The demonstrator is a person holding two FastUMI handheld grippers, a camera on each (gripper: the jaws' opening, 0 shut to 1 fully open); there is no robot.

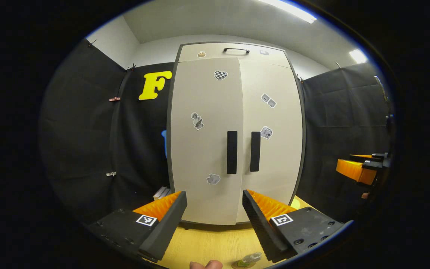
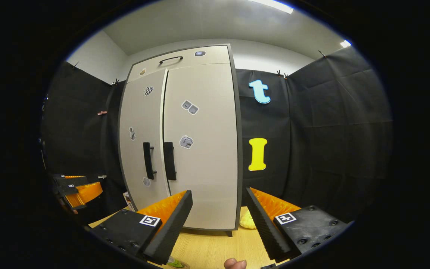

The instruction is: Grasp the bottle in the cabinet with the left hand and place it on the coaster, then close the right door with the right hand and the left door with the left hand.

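Evidently bottle [image 1: 250, 257] lying sideways

The cabinet [image 1: 233, 134] has smooth, matt cream doors that look like painted board, edged in a dark grey frame. Its two door handles [image 1: 232, 152] are matt black, and small paper-like stickers [image 1: 197, 120] lie flat on the fronts. The table [image 1: 207, 243] under it is pale wood with a fine grain and a soft sheen. On the near table edge the bottle [image 1: 250, 257] is clear, glossy plastic. The left gripper [image 1: 215, 220] and right gripper [image 2: 218, 220] both have matt black ribbed pads backed by bright orange plastic. The booth wall [image 2: 330, 130] is dull, creased black cloth.
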